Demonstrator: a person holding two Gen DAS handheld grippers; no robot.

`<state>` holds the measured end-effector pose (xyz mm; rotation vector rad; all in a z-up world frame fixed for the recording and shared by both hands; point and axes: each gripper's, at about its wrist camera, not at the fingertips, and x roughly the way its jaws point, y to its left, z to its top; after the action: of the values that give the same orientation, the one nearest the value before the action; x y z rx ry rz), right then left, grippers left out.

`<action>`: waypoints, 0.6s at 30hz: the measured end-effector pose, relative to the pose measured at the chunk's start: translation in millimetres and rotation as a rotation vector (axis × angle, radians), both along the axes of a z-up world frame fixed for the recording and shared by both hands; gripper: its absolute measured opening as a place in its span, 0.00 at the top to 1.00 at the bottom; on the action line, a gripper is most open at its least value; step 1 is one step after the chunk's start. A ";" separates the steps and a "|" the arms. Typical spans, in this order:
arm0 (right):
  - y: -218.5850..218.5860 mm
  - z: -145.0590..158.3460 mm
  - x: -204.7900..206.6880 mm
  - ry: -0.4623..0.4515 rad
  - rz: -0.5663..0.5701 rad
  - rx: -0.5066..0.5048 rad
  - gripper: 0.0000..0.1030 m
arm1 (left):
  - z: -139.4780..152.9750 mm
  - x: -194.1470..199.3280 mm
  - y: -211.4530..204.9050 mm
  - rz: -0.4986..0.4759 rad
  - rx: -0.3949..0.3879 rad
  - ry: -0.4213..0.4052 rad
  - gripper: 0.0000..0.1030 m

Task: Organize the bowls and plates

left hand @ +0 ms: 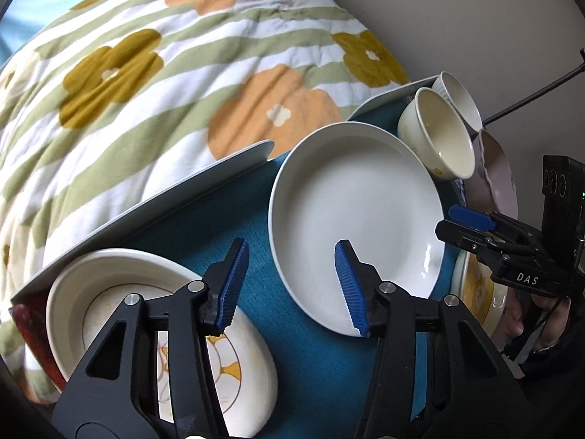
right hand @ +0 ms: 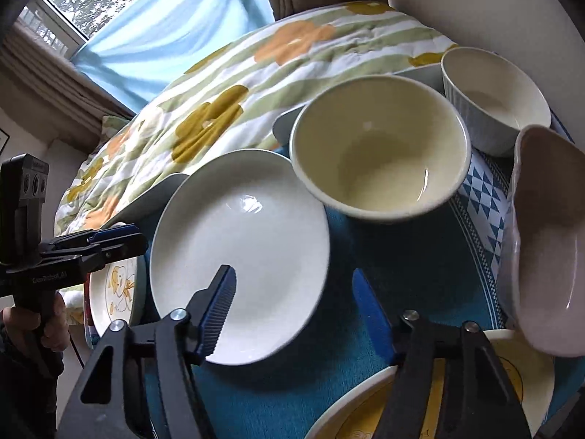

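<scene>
A plain white plate (left hand: 356, 216) (right hand: 241, 252) lies on the teal cloth (left hand: 314, 358) (right hand: 431, 256) in the middle. My left gripper (left hand: 292, 287) is open, its right finger over the plate's near rim, holding nothing. A patterned plate (left hand: 120, 303) (right hand: 117, 289) lies at the left, under the left finger. My right gripper (right hand: 292, 311) (left hand: 471, 219) is open and empty, straddling the white plate's right rim. A cream bowl (left hand: 437, 133) (right hand: 380, 146), a white ribbed bowl (left hand: 462, 98) (right hand: 493, 98) and a pinkish bowl (left hand: 493, 179) (right hand: 548, 241) stand beyond. A yellow-patterned plate (right hand: 358, 409) (left hand: 479, 300) lies under the right gripper.
The dishes sit on a tray-like table with a raised grey rim (left hand: 175, 197) (right hand: 153, 194) on a bed. A floral striped quilt (left hand: 146, 73) (right hand: 204, 109) lies beyond the rim. A window with a blue curtain (right hand: 157, 36) is at the far left.
</scene>
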<state>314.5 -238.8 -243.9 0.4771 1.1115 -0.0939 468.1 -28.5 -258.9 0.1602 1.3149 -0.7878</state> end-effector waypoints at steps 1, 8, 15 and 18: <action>-1.0 -2.9 0.4 0.010 -0.012 0.000 0.48 | -4.3 2.1 -0.5 -0.008 0.001 0.008 0.57; -5.5 -15.1 -1.8 0.040 -0.065 0.013 0.71 | -24.2 8.5 -9.6 -0.051 0.011 0.045 0.79; -6.3 -20.8 -3.9 0.046 -0.085 0.030 0.83 | -31.5 11.5 -11.5 -0.043 0.016 0.056 0.89; -7.4 -21.1 -5.3 0.035 -0.085 0.047 0.86 | -34.4 13.3 -10.3 -0.030 0.006 0.074 0.89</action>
<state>309.2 -246.2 -265.0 0.5665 1.1298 -0.1518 481.4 -38.8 -293.2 0.1572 1.3876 -0.8216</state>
